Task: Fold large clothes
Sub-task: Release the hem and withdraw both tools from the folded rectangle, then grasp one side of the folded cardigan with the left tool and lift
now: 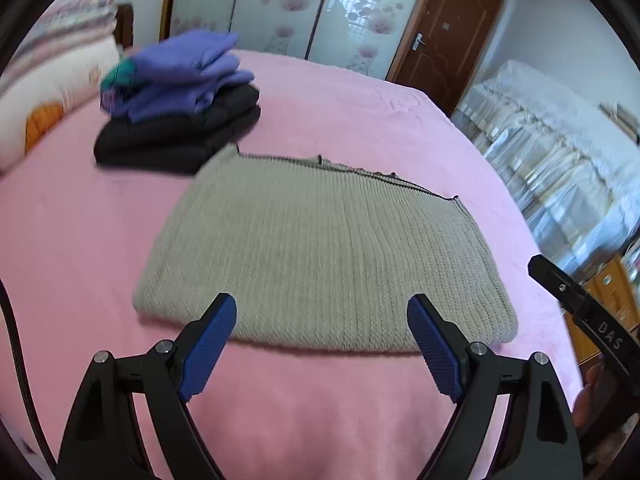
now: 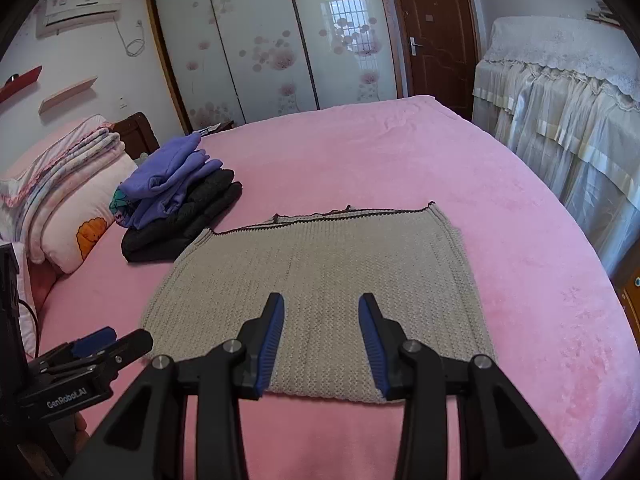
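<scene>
A beige knit sweater [image 1: 320, 248] [image 2: 320, 264] lies folded into a flat rectangle on the pink bed [image 1: 340, 120] [image 2: 400, 152]. My left gripper [image 1: 322, 300] hangs wide open just above the sweater's near edge, with nothing between its blue pads [image 1: 208, 348]. My right gripper [image 2: 321, 298] is also open, jaws narrower, over the near edge of the sweater, and no cloth is pinched between them. The left gripper [image 2: 108, 340] shows at the lower left of the right wrist view. The right gripper's body [image 1: 560, 284] shows at the right edge of the left wrist view.
A stack of folded clothes, purple on black [image 1: 180, 96] [image 2: 180, 196], sits beyond the sweater's far left corner. Pillows and folded quilts [image 2: 68, 184] lie at the head of the bed on the left. Lace-covered furniture [image 2: 560, 112] stands along the bed's right side.
</scene>
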